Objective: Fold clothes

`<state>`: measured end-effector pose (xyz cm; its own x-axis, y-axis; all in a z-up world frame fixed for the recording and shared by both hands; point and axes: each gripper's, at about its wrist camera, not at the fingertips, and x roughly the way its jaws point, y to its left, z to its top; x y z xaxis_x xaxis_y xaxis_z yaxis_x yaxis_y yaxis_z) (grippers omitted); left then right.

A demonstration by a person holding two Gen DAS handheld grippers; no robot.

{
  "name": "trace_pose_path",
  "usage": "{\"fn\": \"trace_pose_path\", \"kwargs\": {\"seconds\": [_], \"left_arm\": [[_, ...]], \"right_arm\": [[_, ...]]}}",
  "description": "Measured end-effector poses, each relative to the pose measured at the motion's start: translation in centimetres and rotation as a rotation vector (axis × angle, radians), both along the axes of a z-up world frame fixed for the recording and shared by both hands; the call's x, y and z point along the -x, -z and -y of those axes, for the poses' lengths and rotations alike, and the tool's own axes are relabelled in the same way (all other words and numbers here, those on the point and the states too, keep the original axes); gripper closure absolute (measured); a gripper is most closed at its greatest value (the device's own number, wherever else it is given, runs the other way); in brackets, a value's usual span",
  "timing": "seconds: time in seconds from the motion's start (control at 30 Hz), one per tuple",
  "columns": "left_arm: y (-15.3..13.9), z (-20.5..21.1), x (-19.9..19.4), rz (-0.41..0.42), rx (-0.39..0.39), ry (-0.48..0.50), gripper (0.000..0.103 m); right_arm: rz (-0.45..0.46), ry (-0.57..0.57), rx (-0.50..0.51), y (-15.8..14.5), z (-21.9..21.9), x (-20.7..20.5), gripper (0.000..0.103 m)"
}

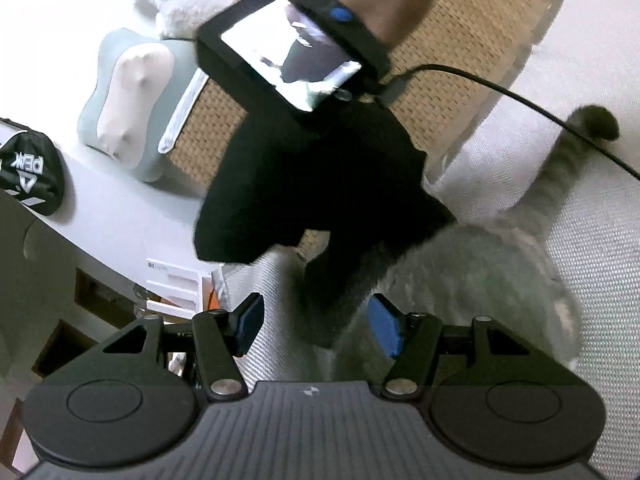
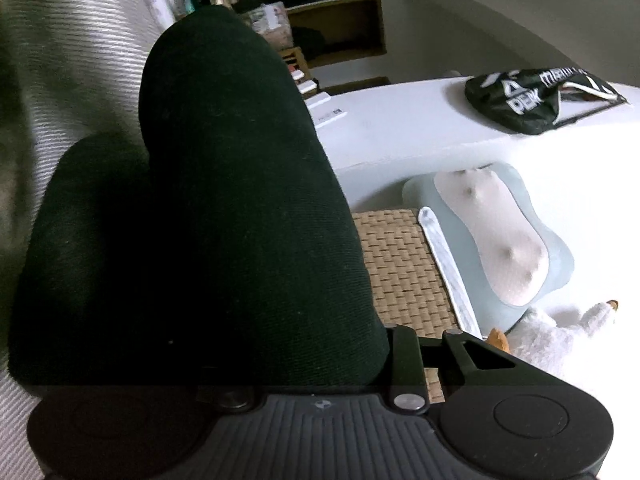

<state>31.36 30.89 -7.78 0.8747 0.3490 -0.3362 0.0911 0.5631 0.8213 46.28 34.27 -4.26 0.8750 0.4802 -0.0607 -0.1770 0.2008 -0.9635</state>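
Note:
A dark, nearly black garment [image 1: 320,184] hangs in a bunch from my right gripper, whose screen-backed body [image 1: 296,52] is held by a hand at the top of the left wrist view. In the right wrist view the same garment [image 2: 224,208] drapes over my right gripper [image 2: 320,340] and hides its fingertips; only the right finger's linkage [image 2: 404,356] shows. My left gripper [image 1: 318,330] is open below the cloth. The cloth's lowest corner [image 1: 332,312] dangles between its blue pads [image 1: 386,332], and neither pad touches it.
A grey tabby cat [image 1: 480,280] stands on the white ribbed bedcover [image 1: 600,260] just right of my left gripper. A black cable [image 1: 520,96] runs past its tail. A woven mat [image 2: 400,264], a pale blue pillow [image 2: 492,240], a white plush toy [image 2: 560,336] and a black bag [image 2: 528,100] lie beyond.

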Motion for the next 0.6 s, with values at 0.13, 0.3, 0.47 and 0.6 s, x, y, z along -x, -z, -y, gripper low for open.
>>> {"fn": "trace_pose_path", "kwargs": {"seconds": [0.13, 0.3, 0.47, 0.6], "left_arm": [[0.3, -0.6, 0.2, -0.001, 0.012, -0.009, 0.040], [0.1, -1.3, 0.3, 0.011, 0.055, -0.027, 0.040], [0.5, -1.8, 0.3, 0.009, 0.059, -0.037, 0.040], [1.0, -2.5, 0.5, 0.001, 0.064, -0.056, 0.040]], "right_arm": [[0.036, 0.012, -0.023, -0.9, -0.8, -0.9, 0.069], [0.059, 0.035, -0.030, -0.7, -1.8, -2.1, 0.068], [0.052, 0.030, 0.004, 1.3, -3.0, -2.4, 0.068], [0.079, 0.031, 0.009, 2.7, -3.9, -2.4, 0.068]]}}
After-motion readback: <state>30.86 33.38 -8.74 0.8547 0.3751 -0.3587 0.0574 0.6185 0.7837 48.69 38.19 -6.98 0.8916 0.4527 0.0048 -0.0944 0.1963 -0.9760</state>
